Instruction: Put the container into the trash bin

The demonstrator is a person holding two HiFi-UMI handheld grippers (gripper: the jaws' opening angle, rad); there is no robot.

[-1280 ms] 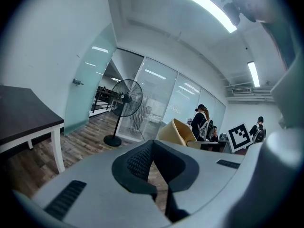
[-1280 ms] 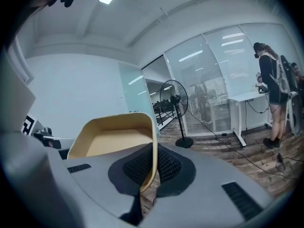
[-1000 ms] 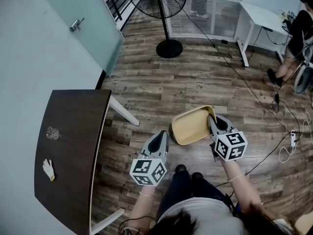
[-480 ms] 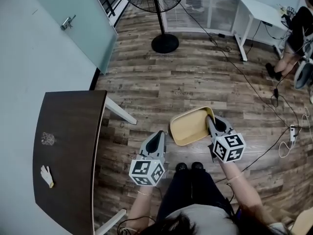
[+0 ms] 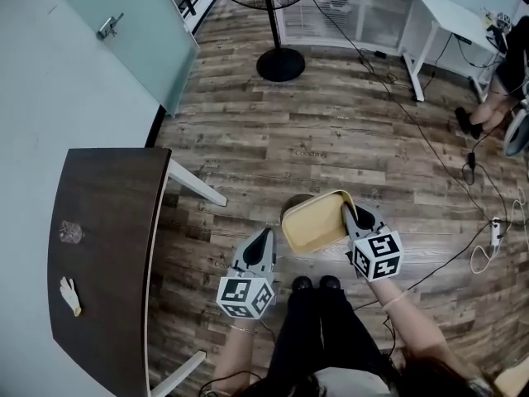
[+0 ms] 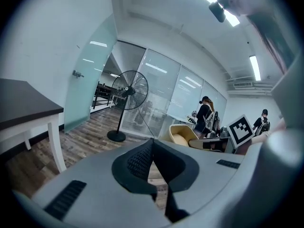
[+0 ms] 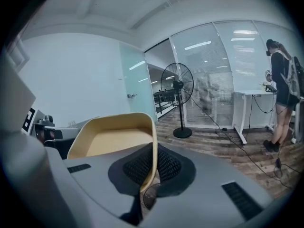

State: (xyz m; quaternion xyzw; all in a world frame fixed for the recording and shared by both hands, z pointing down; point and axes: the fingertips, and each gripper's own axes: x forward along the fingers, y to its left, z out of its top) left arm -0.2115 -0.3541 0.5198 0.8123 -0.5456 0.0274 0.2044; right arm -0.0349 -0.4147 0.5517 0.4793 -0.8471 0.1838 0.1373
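Observation:
A tan, tray-like container (image 5: 312, 222) hangs tilted over the wooden floor just in front of the person's feet. My right gripper (image 5: 350, 214) is shut on its right rim; in the right gripper view the rim of the container (image 7: 114, 139) is pinched between the pads of that gripper (image 7: 152, 163). A dark round rim (image 5: 289, 203) peeks out from under the container's far-left edge, possibly the trash bin; most of it is hidden. My left gripper (image 5: 264, 238) is shut and empty, left of the container, apart from it. The left gripper view shows its jaws (image 6: 152, 148) together and the container (image 6: 183, 134) beyond.
A dark table (image 5: 107, 213) stands at the left with a glass (image 5: 70, 232) and a white glove-like thing (image 5: 70, 294) on it. A standing fan (image 5: 279, 60), a white desk (image 5: 450, 23), floor cables (image 5: 475, 246) and a person (image 5: 506, 73) are farther off.
Both grippers have sunk lower and come nearer the person's feet, the right one carrying the container along. The dark rim under the container shows more now.

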